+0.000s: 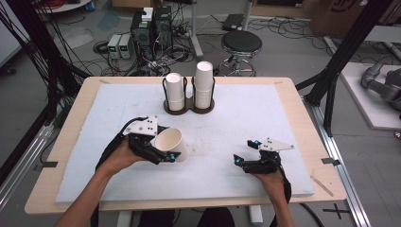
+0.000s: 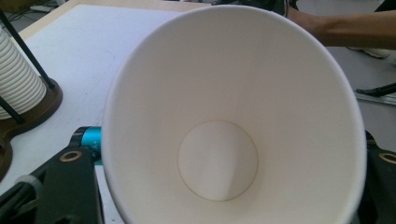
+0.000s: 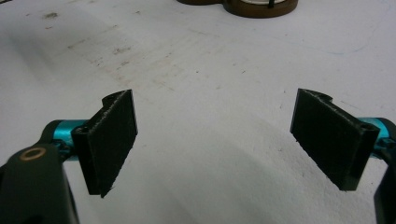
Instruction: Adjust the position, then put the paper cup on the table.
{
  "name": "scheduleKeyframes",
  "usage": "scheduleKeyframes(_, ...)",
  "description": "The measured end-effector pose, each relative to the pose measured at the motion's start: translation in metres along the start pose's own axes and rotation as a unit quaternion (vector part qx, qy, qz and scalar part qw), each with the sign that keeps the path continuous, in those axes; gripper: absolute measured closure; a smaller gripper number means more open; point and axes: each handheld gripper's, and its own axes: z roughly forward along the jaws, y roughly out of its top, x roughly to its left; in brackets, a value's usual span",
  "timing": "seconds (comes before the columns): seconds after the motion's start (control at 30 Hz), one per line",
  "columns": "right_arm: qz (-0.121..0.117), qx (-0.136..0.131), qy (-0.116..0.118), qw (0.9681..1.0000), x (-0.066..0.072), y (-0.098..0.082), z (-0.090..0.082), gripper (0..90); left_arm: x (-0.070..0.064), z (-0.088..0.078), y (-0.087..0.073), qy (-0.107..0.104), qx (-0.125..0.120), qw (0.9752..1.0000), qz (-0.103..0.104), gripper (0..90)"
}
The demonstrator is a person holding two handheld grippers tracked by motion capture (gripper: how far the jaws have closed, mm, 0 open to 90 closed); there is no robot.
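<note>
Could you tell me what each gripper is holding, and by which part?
The left gripper holds a paper cup by its side wall, mouth towards its camera. The right gripper is open and holds nothing.

- I see a white paper cup (image 2: 233, 126) up close, mouth toward the camera, round bottom visible inside.
- My left gripper (image 2: 224, 196) has a black jaw on each side of the cup, clamping it.
- Ribbed cup stack (image 2: 16, 79) on a dark holder base (image 2: 44, 105) at left, on the white table mat (image 2: 88, 51).
- A forearm (image 2: 350, 28) crosses top right.
</note>
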Motion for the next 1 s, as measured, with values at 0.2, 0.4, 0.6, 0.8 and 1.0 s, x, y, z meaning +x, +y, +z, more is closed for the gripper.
scheduleKeyframes(0.2,-0.001,-0.007,0.004,1.0000,0.000,-0.001,-0.001,15.3,-0.001,0.001,0.000,0.006,-0.001,1.0000,-0.002,27.6)
scheduleKeyframes(0.4,0.002,-0.006,0.006,1.0000,-0.001,-0.001,-0.001,15.3,0.000,0.001,0.003,0.005,0.003,1.0000,0.002,27.5)
scheduleKeyframes(0.6,0.002,-0.007,0.007,1.0000,-0.001,-0.001,-0.001,15.3,0.002,0.004,0.005,0.006,0.010,0.9999,0.007,27.6)
scheduleKeyframes(0.8,0.001,-0.005,0.007,1.0000,-0.001,-0.001,-0.001,15.3,0.006,0.009,0.003,0.011,0.025,0.9996,0.007,27.6)
scheduleKeyframes(1.0,0.004,-0.005,0.008,0.9999,-0.001,-0.001,-0.001,15.3,0.009,0.016,0.001,0.015,0.040,0.9991,0.004,27.7)
